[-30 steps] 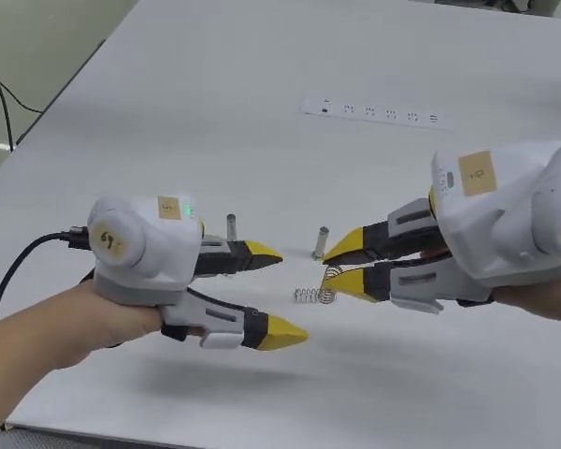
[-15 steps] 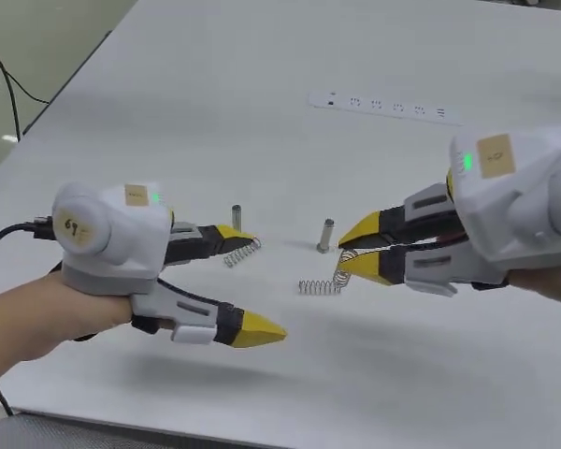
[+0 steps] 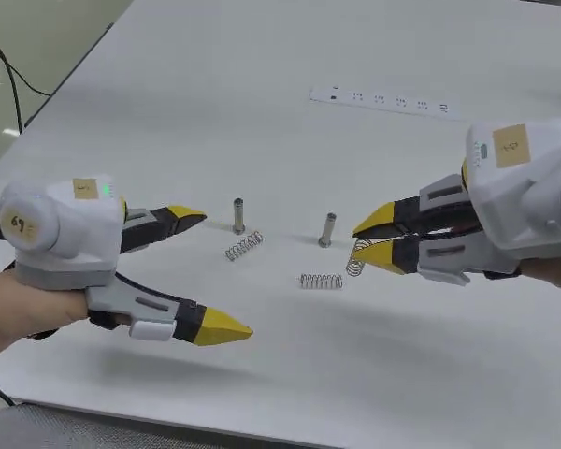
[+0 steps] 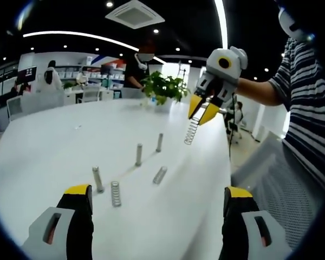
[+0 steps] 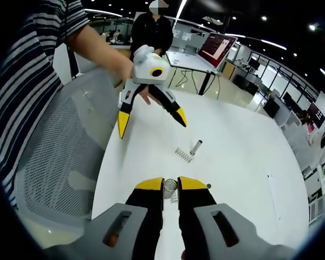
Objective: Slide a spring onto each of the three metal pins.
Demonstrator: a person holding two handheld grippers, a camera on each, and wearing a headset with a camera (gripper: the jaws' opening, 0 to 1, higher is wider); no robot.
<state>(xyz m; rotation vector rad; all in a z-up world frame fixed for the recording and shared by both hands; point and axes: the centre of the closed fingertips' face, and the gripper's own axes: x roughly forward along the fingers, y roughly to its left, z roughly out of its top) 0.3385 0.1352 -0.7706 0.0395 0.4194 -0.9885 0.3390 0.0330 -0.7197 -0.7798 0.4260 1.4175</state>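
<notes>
At right of head view, right tool points left and slightly down, held above the table. Its jaws are almost shut, pinching one end of the held spring. That spring dangles from the tips, just right of a pin; can't tell if they touch. Right hand grips the tool body from behind at frame edge. In the right gripper view the same spring sits between the yellow tips of the right tool.

Left tool points right, also off the table, with jaws wide open and nothing in them. Left hand is wrapped around its body from the left.

Second spring lies flat on the table near the pin, on the viewer's side. Third spring lies slanted just beside the other pin, ahead of the left tool.

Left gripper view: three pins stand upright in a row, all bare. Power strip lies at the far side, well apart.
</notes>
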